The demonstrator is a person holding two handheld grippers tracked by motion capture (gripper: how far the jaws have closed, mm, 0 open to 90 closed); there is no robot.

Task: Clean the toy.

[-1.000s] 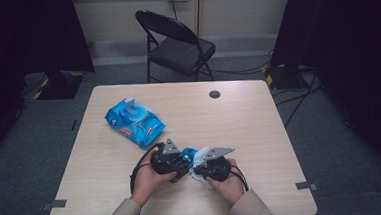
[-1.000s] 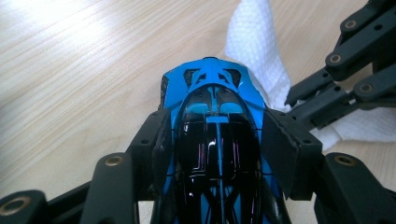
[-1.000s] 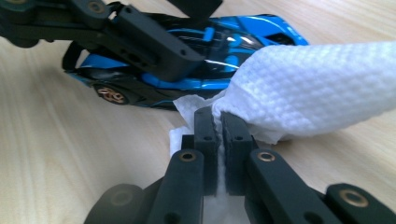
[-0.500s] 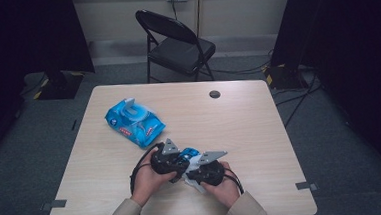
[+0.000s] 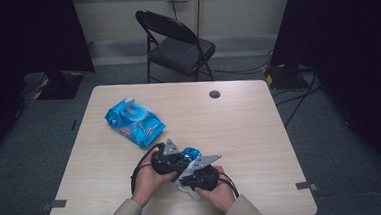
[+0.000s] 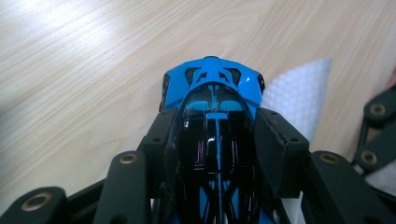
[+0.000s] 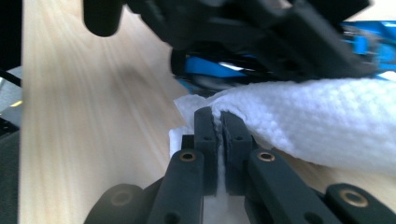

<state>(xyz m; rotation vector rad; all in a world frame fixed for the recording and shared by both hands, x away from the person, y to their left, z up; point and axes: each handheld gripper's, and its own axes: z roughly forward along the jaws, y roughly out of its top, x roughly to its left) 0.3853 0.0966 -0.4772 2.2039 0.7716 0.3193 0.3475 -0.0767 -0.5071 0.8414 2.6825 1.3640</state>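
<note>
A small blue and black toy car sits between the jaws of my left gripper, which is shut on its body just above the table. The toy car shows as a blue patch near the table's front. My right gripper is shut on a white wipe, which is pressed against the car's side. The white wipe also lies beside the car in the left gripper view. Both hands hold the grippers close together.
A blue pack of wipes with its lid flap up lies on the table's left part. The wooden table has a dark cable hole near the far edge. A black folding chair stands behind the table.
The right gripper with the wipe has shifted slightly left and nearer to the car. The left gripper and car have stayed about in place.
</note>
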